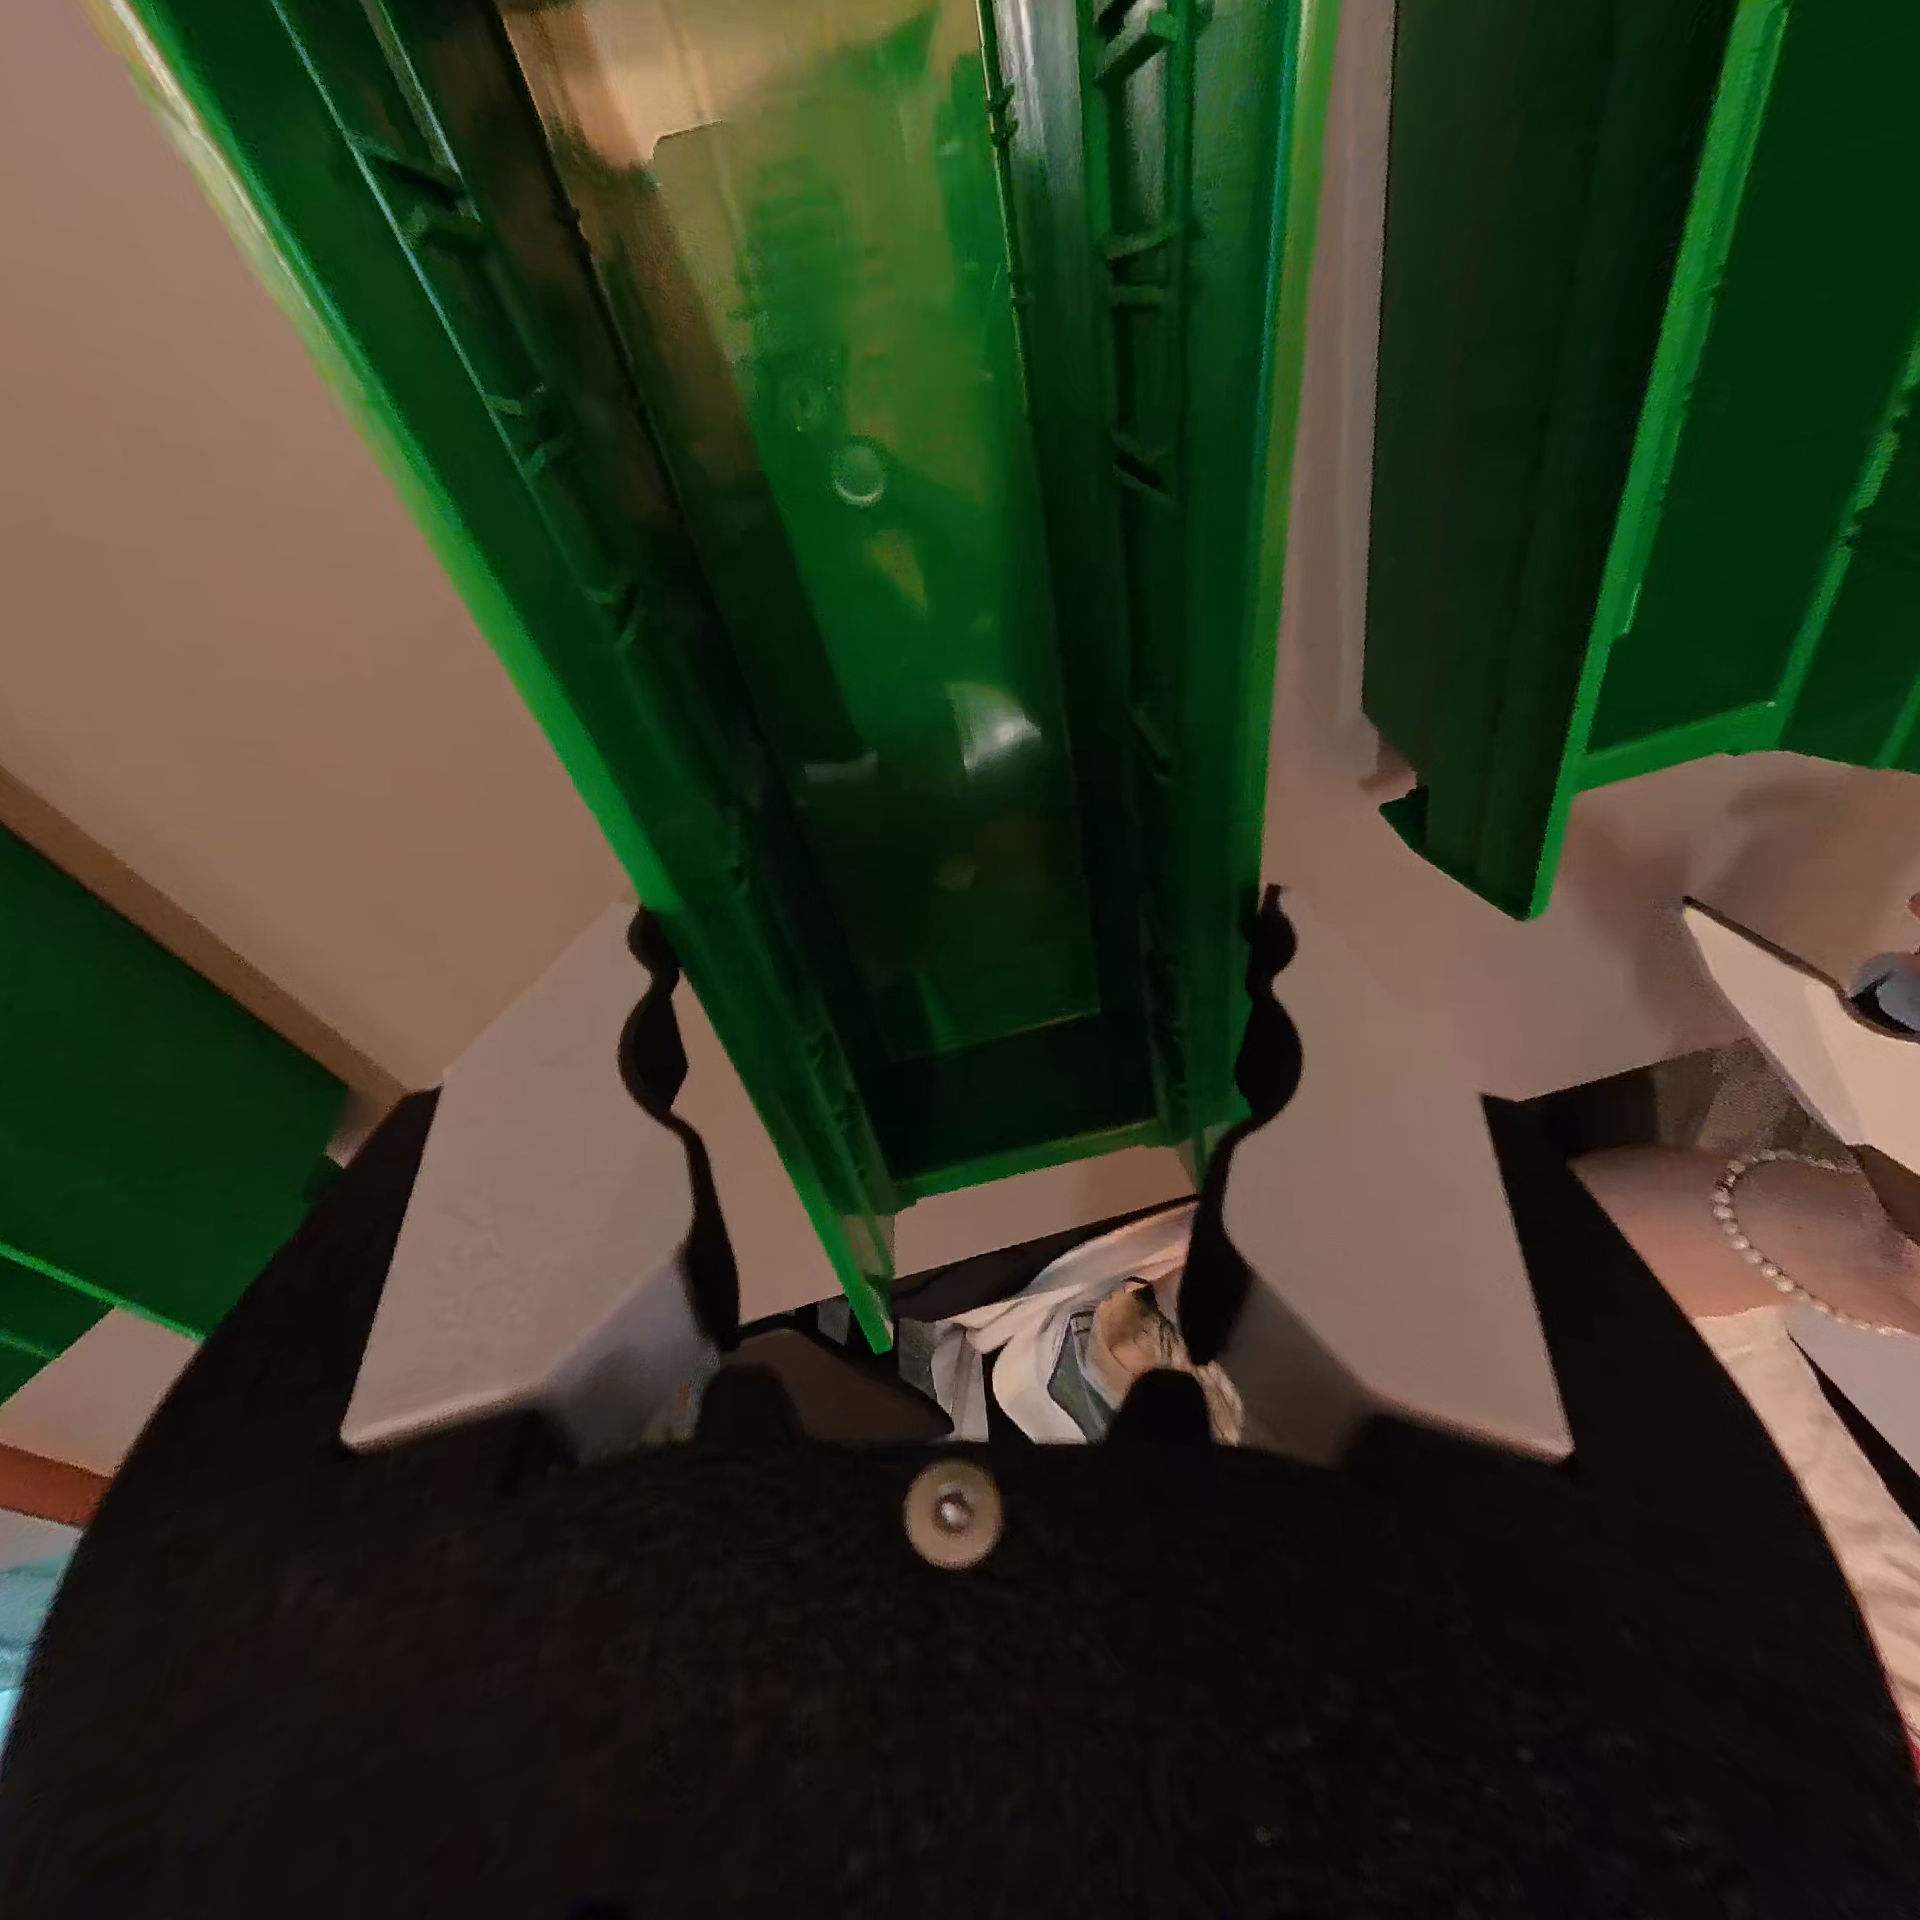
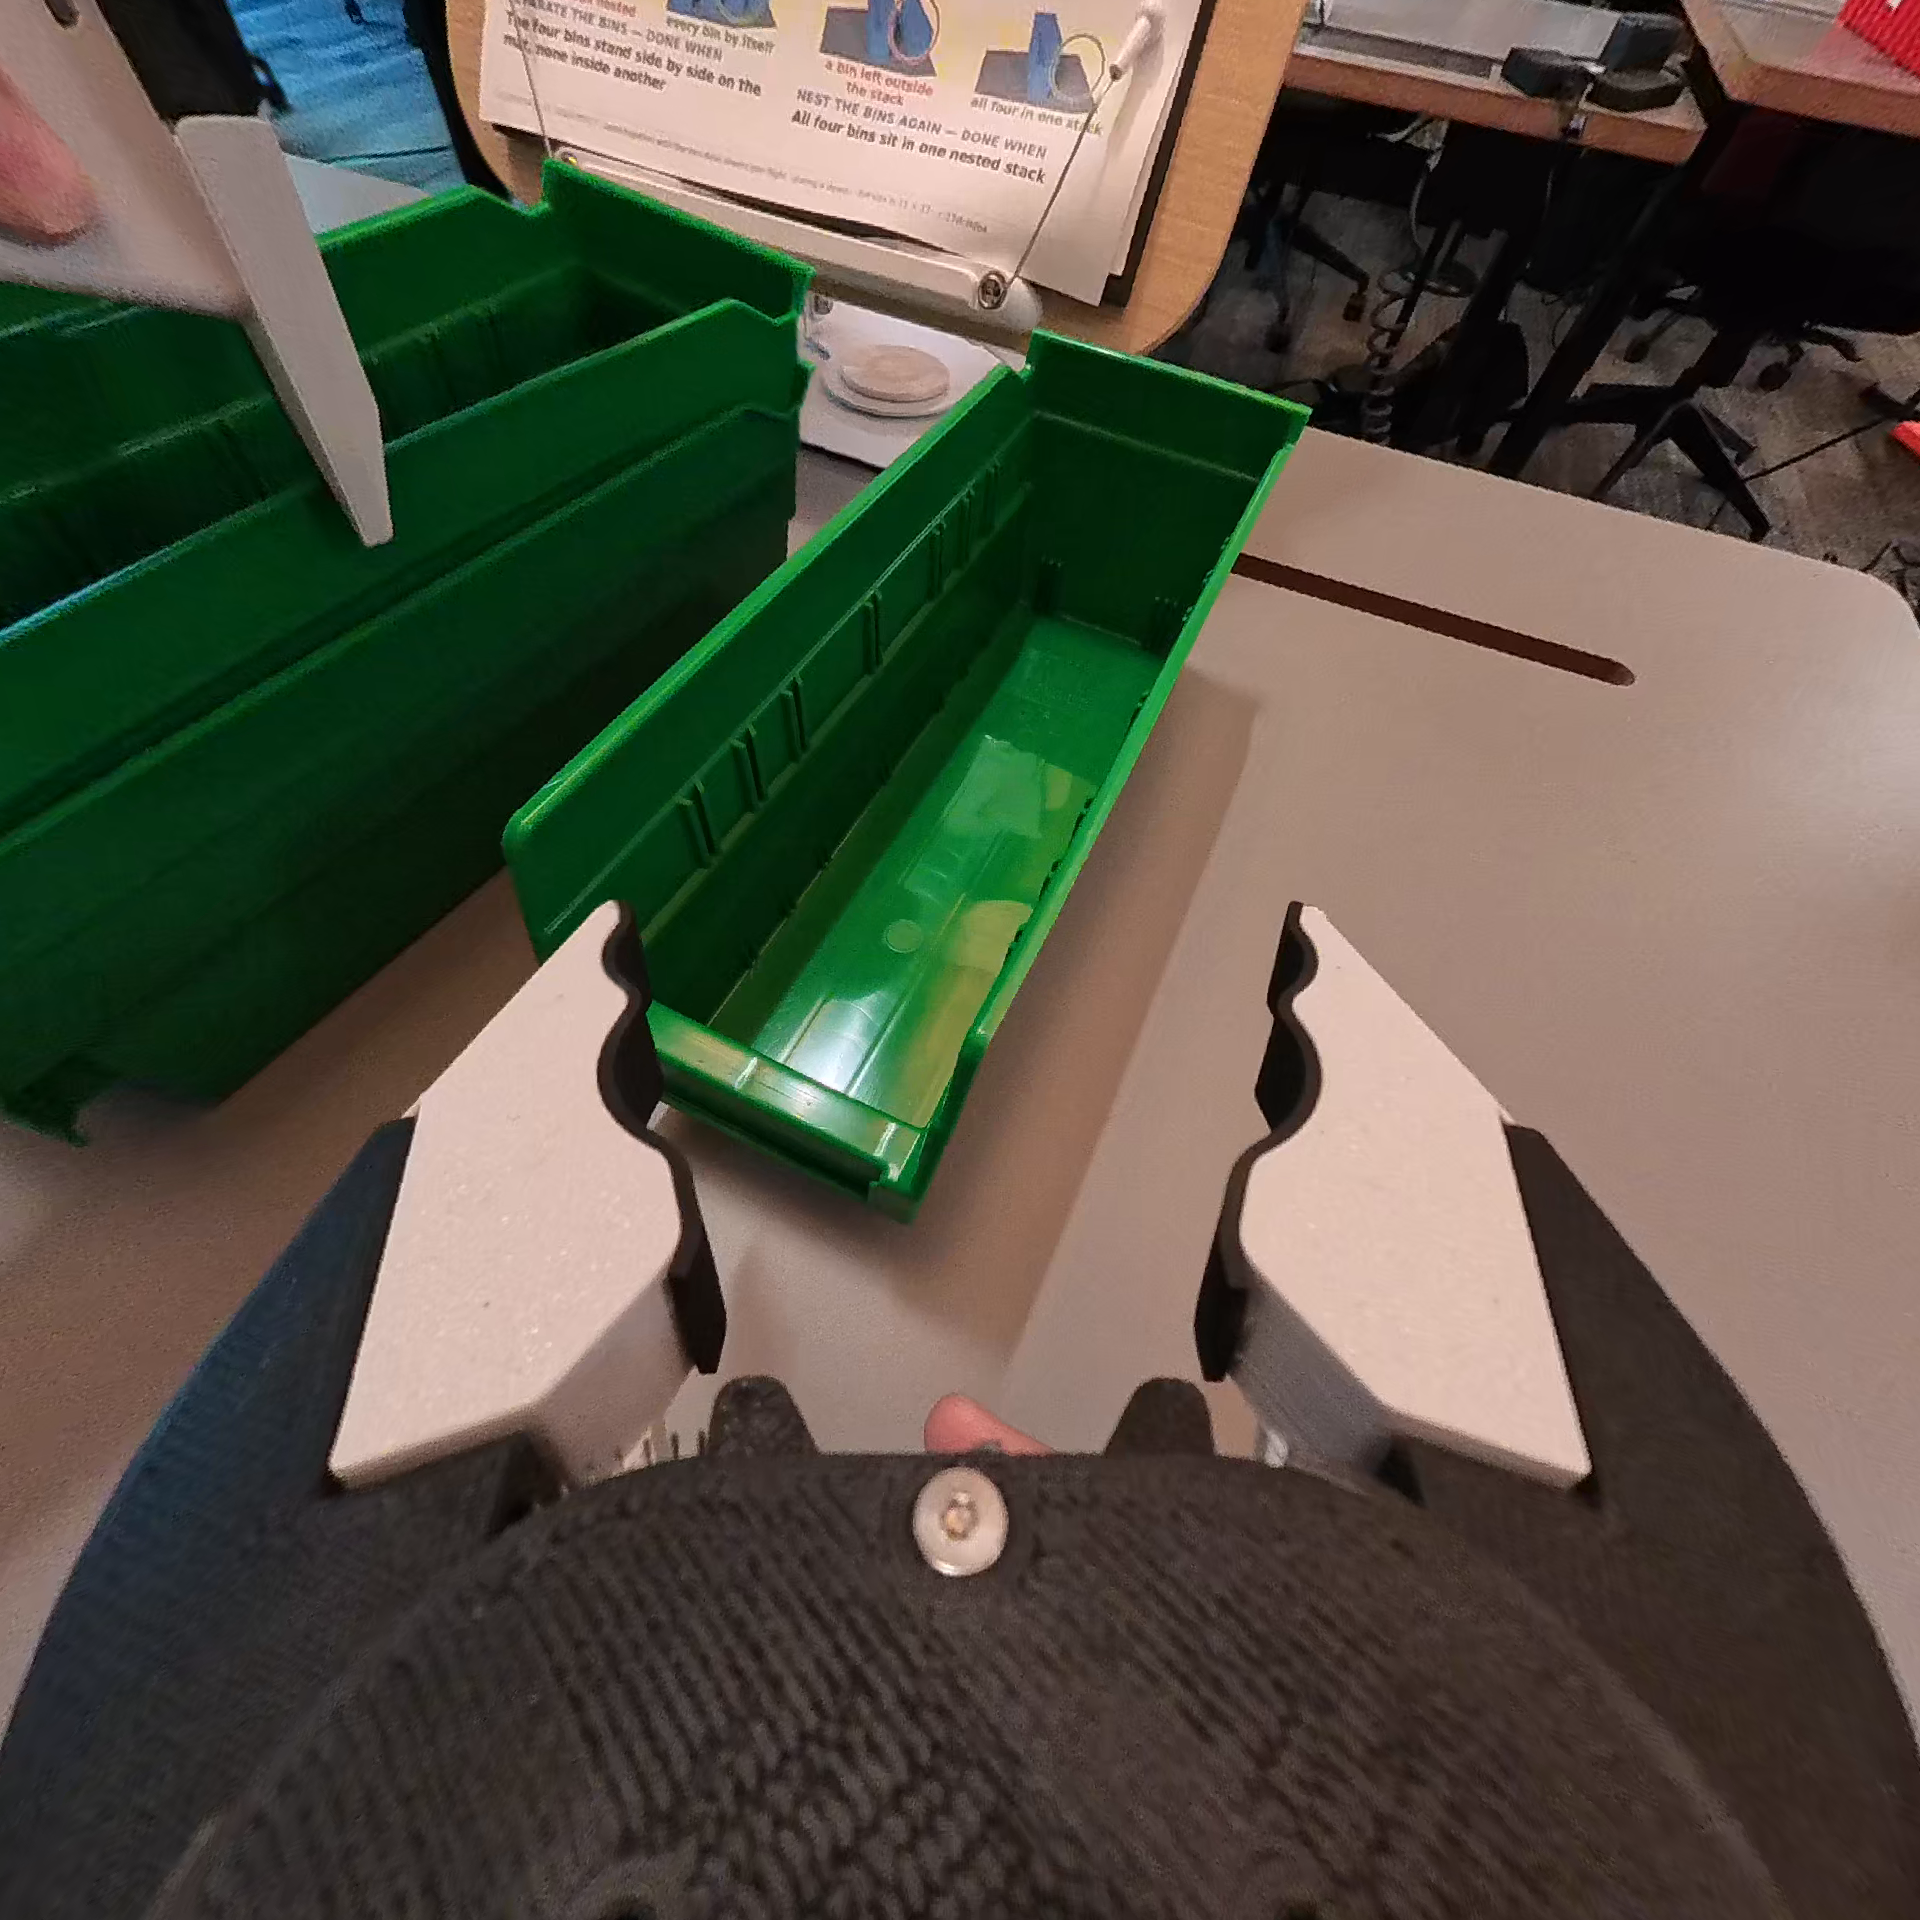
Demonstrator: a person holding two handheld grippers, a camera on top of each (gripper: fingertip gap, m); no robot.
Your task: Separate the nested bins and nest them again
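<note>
One long green plastic bin (image 2: 914, 831) sits alone beside the nested green stack (image 2: 364, 644); right gripper (image 2: 956, 1132) spread empty, left gripper (image 1: 961, 1122) wide around the stack's near end; separating barely begun.

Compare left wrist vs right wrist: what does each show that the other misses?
Left wrist only: the left tongs open, straddling a green bin seen close up.

Right wrist only: the right tongs open and empty before a single bin standing apart on the grey table, plus an instruction sheet.

Both: green bins and open tongs.
</note>
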